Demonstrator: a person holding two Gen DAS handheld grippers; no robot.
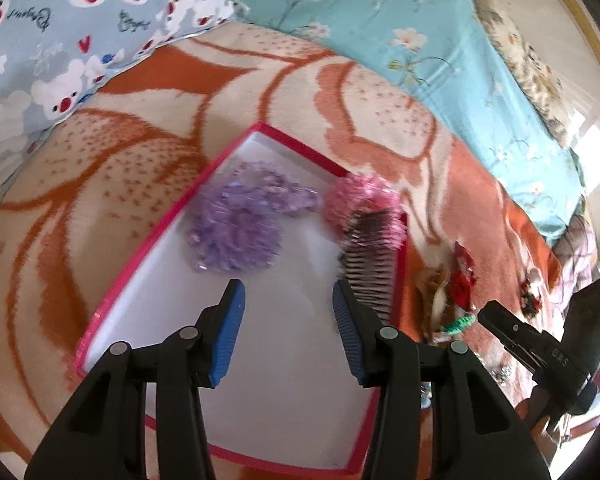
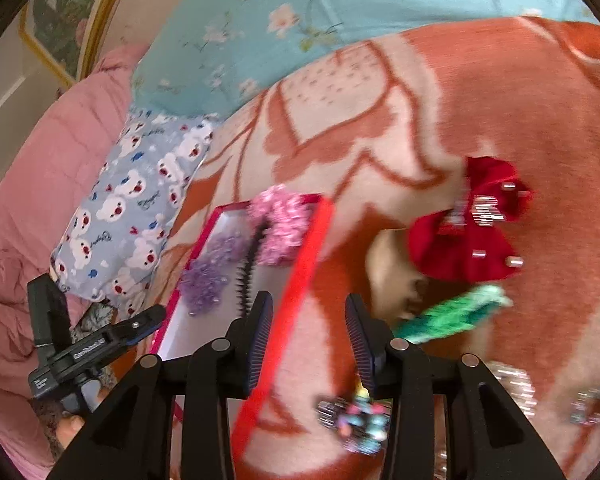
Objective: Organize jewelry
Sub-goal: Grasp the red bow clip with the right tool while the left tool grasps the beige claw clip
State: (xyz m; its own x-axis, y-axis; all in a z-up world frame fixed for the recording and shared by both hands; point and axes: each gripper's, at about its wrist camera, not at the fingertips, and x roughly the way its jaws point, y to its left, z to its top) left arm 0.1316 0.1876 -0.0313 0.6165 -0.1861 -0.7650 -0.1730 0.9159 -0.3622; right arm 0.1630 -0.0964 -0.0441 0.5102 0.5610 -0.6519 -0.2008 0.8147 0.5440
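A shallow white box with a red rim (image 1: pixel 148 236) lies on the bed blanket. In it are a purple beaded hair tie (image 1: pixel 232 224), a pink one (image 1: pixel 360 200) and a dark comb (image 1: pixel 370 264) against the right wall. My left gripper (image 1: pixel 288 286) hovers open over the box's bare floor, nothing between its pads. My right gripper (image 2: pixel 308 298) is open above the box's right rim (image 2: pixel 308 248); the rim shows in the gap but the pads do not press it. On the blanket to its right lie a red bow (image 2: pixel 468 232), a green hair piece (image 2: pixel 452 316) and a multicoloured beaded clip (image 2: pixel 360 416).
Silver sparkly pieces (image 2: pixel 516 384) lie at the right gripper's lower right. A bear-print pillow (image 1: pixel 80 32) and a turquoise floral quilt (image 1: pixel 380 20) lie beyond the box. A pink duvet (image 2: pixel 40 200) is heaped to the left. The orange blanket (image 1: pixel 100 160) surrounds the box.
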